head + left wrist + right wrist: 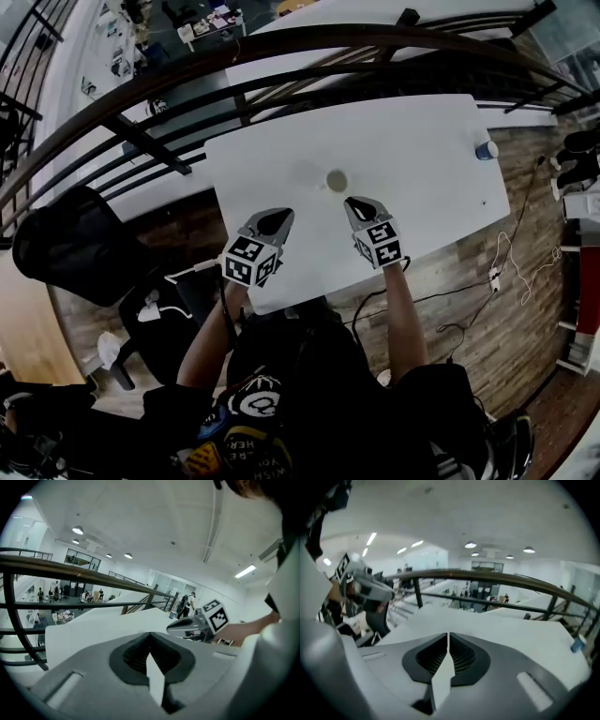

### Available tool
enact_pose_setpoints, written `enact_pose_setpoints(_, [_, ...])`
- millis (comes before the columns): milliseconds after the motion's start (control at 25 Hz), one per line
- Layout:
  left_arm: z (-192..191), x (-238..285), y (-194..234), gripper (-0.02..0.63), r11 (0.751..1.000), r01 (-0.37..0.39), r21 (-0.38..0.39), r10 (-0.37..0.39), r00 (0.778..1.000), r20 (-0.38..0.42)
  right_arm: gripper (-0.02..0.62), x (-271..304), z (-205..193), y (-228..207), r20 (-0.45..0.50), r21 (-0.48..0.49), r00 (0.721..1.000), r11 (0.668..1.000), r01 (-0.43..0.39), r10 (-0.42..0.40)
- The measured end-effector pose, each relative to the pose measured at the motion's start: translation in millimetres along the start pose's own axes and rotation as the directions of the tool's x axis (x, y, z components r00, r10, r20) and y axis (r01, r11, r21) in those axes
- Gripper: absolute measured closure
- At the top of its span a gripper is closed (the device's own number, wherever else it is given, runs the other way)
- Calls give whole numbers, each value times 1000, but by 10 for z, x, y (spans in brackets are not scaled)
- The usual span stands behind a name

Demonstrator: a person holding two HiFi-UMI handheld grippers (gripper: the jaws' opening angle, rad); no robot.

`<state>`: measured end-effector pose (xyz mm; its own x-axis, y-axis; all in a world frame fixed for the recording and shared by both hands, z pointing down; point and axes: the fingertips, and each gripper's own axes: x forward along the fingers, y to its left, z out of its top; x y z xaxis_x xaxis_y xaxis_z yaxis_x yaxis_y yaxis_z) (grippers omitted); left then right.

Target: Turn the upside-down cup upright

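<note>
A small pale cup [337,180] stands on the white table [422,150], near its middle. From above it shows a round rim with a darker inside, as if its mouth faces up. My right gripper [361,208] hangs just in front of it and slightly right, shut and empty. The left gripper [275,222] is further left, also shut with nothing in it. In the left gripper view the jaws [150,634] meet over bare table, and the right gripper [187,627] shows beyond. The right gripper view has its jaws [447,634] closed too. Neither gripper view shows the cup.
A blue cup [487,150] sits at the table's far right edge, also seen in the right gripper view [577,645]. A dark curved railing [281,47] runs behind the table. A black chair [75,244] stands to the left. Cables [511,262] lie on the wooden floor.
</note>
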<state>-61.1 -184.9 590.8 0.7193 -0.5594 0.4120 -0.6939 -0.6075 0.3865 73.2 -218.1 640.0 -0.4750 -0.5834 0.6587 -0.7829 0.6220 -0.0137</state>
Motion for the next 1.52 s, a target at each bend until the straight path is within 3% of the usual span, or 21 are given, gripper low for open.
enact_pose_setpoints(80, [111, -25, -135, 601, 999, 3, 43, -4, 1000, 31, 594, -438, 105, 22, 160, 184, 984, 981, 53, -83])
enact_pose_setpoints(160, [199, -82, -320, 601, 997, -16, 74, 11, 998, 66, 594, -868, 123, 79, 251, 329, 953, 941, 79, -168])
enact_pose_setpoints(320, [266, -277, -753, 601, 993, -50, 105, 38, 992, 118, 595, -1566, 10, 315, 349, 480, 888, 871, 107, -301])
enact_pose_setpoints(400, [162, -323, -941, 601, 994, -46, 95, 38, 995, 94, 595, -1744, -96, 457, 370, 483, 870, 867, 121, -327])
enact_pose_setpoints(520, [6, -452, -1169, 601, 993, -95, 72, 88, 992, 95, 595, -1962, -192, 720, 382, 432, 879, 896, 103, -285])
enact_pose_setpoints(600, [-26, -627, -1344, 601, 985, -142, 97, 129, 983, 128, 595, -2173, -181, 864, 419, 418, 869, 905, 74, -264])
enact_pose_setpoints(760, [-75, -932, -1722, 601, 966, -197, 168, 168, 971, 172, 595, -2554, -202, 989, 461, 445, 843, 894, 49, -275])
enact_pose_setpoints(920, [-194, -1089, -1998, 601, 967, -168, 190, 140, 979, 149, 595, -2814, -245, 1118, 449, 440, 839, 893, 92, -308])
enact_pose_setpoints(1040, [-336, -1121, -1933, 601, 978, -147, 147, 133, 986, 100, 597, -2823, -325, 1243, 400, 475, 855, 873, 115, -330])
enact_pose_setpoints(1280, [-144, -1361, -1984, 601, 977, -136, 161, 108, 979, 173, 597, -2923, -383, 1604, 394, 470, 856, 874, 126, -335])
enact_pose_setpoints(1520, [-225, -1485, -2275, 601, 966, -109, 235, 71, 984, 164, 597, -3034, -391, 1736, 417, 476, 847, 873, 107, -331])
